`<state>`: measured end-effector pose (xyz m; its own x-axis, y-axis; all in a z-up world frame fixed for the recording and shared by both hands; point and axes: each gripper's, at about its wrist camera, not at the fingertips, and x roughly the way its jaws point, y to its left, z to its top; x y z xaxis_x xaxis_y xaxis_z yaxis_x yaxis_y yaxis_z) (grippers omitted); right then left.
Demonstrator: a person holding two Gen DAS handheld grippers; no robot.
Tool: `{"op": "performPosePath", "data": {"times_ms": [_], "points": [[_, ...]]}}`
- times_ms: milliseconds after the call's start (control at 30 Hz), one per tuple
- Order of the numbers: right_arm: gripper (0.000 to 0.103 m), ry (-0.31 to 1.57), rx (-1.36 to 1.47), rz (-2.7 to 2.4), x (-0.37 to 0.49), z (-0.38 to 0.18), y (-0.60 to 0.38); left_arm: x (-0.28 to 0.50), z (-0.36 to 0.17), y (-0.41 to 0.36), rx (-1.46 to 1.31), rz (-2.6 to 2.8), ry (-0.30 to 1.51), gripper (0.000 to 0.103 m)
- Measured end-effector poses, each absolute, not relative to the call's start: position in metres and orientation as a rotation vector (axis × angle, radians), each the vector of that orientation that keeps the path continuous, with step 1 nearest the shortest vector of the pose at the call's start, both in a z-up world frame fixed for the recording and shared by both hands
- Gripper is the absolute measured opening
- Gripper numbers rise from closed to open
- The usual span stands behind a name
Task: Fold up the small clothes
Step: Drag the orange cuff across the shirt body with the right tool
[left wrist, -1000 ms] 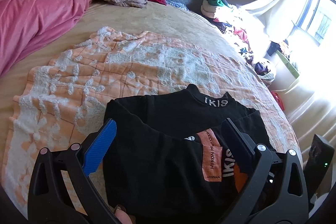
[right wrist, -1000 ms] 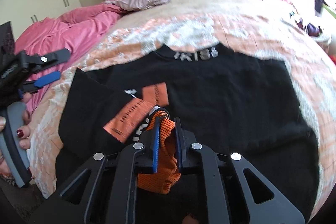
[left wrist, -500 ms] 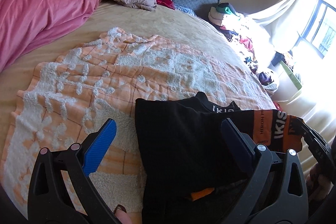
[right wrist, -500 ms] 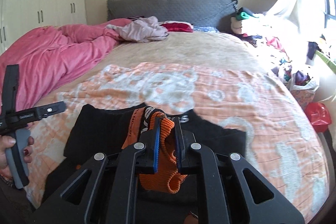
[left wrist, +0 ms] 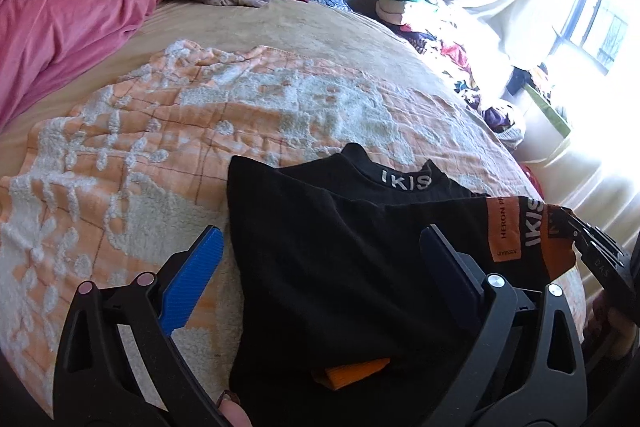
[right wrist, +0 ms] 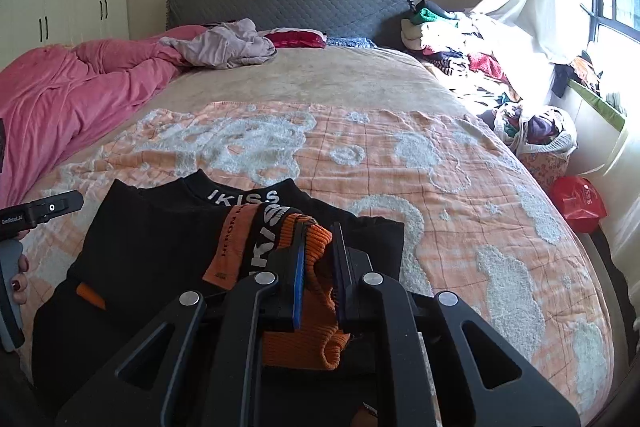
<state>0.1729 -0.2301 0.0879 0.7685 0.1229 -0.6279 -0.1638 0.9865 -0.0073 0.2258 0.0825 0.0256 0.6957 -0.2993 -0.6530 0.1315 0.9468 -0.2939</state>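
Observation:
A black top [left wrist: 332, 267] with an "IKISS" collar and orange cuffs lies on the orange and white blanket [left wrist: 160, 131] near the bed's front edge; it also shows in the right wrist view [right wrist: 160, 247]. My right gripper [right wrist: 318, 251] is shut on the top's orange ribbed cuff [right wrist: 308, 339] and holds the sleeve stretched across the body. In the left wrist view the right gripper [left wrist: 600, 259] is at the far right. My left gripper [left wrist: 320, 267] is open and empty, hovering over the top's left part.
A pink duvet [right wrist: 72, 91] lies along the left side. A mauve garment [right wrist: 228, 45] sits by the grey headboard [right wrist: 288, 1]. Piled clothes [right wrist: 460, 39] and bags [right wrist: 536, 135] stand at the right by the window. A red bag [right wrist: 578, 201] is beside the bed.
My right gripper pulled the orange cuff and sleeve up and to the right, across the top. The top now lies folded narrower. My left gripper stayed open, shifting slightly.

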Motion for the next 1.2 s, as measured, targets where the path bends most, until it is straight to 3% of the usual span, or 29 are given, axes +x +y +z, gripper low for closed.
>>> {"op": "performPosePath", "data": {"times_ms": [200, 633, 767, 867, 1200], "points": [[0.011, 0.705, -0.055, 0.146, 0.174, 0.075, -0.233, 0.227, 0.006, 0.047, -0.153, -0.31, 0.811, 0.07], [0.014, 0.736, -0.035, 0.123, 0.176, 0.064, -0.238, 0.227, -0.017, 0.027, -0.096, -0.313, 0.88, 0.07], [0.019, 0.753, -0.007, 0.095, 0.177, 0.061, -0.242, 0.228, -0.018, 0.026, -0.098, -0.311, 0.891, 0.07], [0.028, 0.759, 0.017, 0.102, 0.175, 0.06, -0.241, 0.228, -0.02, 0.025, -0.094, -0.307, 0.899, 0.07], [0.029, 0.837, -0.022, 0.228, 0.172, 0.042, -0.198, 0.227, -0.025, 0.021, -0.064, -0.296, 0.924, 0.07]]}}
